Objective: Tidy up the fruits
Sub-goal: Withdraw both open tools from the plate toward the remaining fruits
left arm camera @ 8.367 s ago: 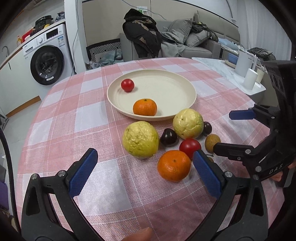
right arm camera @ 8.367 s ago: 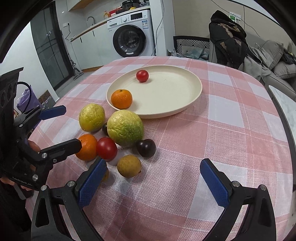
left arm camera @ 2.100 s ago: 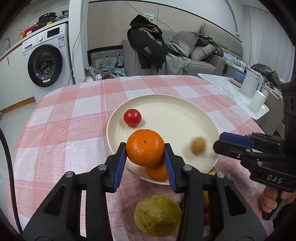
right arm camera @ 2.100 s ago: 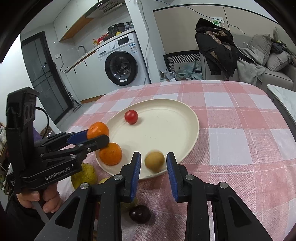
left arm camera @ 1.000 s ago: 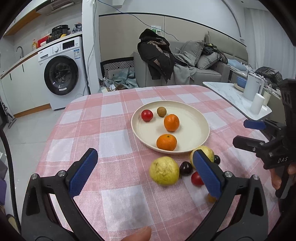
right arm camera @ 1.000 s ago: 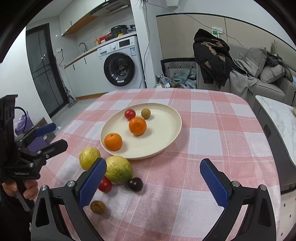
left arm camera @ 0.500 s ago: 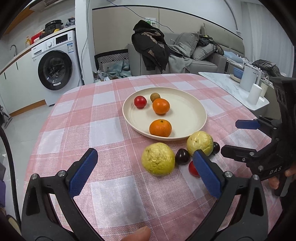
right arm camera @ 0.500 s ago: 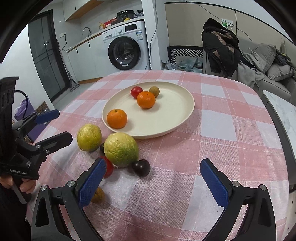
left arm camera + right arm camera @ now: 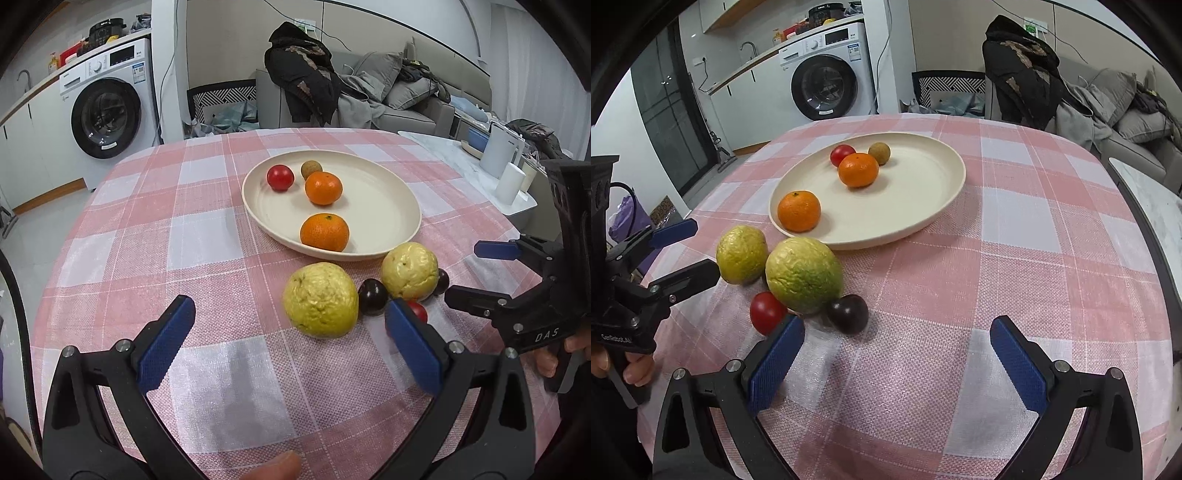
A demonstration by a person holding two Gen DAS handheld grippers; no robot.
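Red tomato half behind left gripper

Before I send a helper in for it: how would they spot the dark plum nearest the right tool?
Find the cream plate on the checked tablecloth. Just off its near rim sits a cluster of fruit; the plum touches the bigger yellow-green guava. It is the small, glossy, near-black one beside a red tomato.

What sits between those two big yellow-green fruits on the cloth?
A dark plum sits in the gap between the nearer guava and the farther guava, clearest in the left wrist view.
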